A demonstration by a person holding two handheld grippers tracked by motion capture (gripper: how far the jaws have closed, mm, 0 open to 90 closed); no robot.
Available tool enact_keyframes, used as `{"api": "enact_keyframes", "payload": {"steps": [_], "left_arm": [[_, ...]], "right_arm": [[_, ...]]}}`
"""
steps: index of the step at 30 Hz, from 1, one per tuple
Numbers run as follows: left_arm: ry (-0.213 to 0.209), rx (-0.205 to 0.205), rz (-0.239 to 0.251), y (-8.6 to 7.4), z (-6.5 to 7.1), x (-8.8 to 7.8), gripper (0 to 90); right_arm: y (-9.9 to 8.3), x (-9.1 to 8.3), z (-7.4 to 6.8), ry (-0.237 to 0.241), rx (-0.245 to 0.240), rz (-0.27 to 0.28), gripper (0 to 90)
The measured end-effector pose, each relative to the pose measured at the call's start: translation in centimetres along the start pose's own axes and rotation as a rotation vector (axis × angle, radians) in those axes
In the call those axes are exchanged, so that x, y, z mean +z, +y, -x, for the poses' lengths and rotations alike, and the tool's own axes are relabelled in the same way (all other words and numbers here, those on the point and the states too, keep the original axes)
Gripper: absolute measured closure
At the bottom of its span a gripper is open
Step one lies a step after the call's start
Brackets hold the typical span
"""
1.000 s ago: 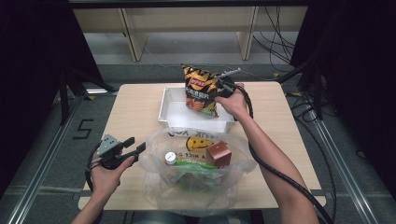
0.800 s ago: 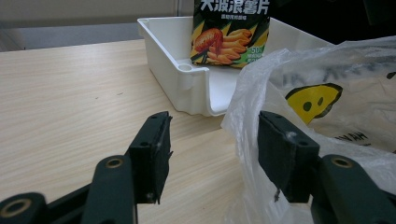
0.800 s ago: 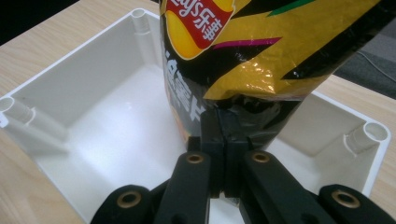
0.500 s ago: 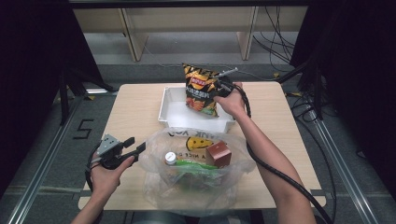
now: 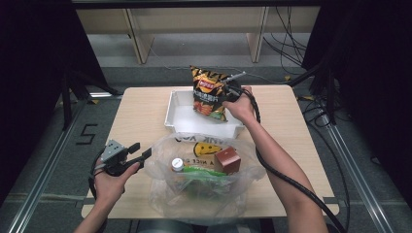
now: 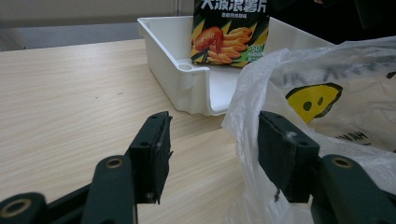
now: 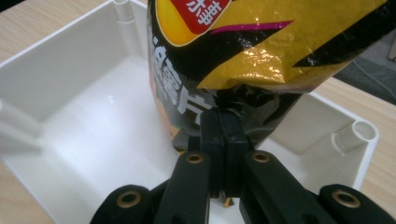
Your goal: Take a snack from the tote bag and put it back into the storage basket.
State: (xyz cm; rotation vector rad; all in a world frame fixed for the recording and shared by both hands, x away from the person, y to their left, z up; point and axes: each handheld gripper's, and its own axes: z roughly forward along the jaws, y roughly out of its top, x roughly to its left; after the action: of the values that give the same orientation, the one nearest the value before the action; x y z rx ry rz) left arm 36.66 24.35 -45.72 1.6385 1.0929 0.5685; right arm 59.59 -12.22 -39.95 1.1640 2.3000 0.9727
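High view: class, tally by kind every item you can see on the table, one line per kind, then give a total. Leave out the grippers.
Chip bag: 1
White bin: 1
Clear plastic bag: 1
Brown box: 1
White-capped bottle: 1
Green packet: 1
Total: 6, though the plastic bag may hide more.

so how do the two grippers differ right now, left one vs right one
The left gripper is open, its jaws parted by the edge of the plastic bag; the right gripper is shut on the chip bag. The left holds nothing and sits low at the near side of the table; the right holds the chip bag upright over the white tray. Both are hand-held, with black jaws.
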Motion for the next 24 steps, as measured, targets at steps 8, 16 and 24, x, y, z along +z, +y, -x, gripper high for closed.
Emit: {"api": "enact_keyframes", "payload": {"steps": [8, 16, 24], "left_arm": [[0.0, 0.001, -0.002, 0.0, 0.04, 0.01, 44.7], [-0.001, 0.002, -0.004, -0.02, 0.03, 0.01, 44.7], [0.004, 0.004, -0.011, 0.0, 0.05, -0.05, 44.7]], "right_arm": [[0.44, -0.27, 0.0, -0.03, -0.004, 0.012, 90.0], [0.71, -0.33, 0.26, -0.052, -0.006, 0.009, 89.1], [0.99, -0.45, 0.47, -0.063, -0.01, 0.018, 87.8]]}}
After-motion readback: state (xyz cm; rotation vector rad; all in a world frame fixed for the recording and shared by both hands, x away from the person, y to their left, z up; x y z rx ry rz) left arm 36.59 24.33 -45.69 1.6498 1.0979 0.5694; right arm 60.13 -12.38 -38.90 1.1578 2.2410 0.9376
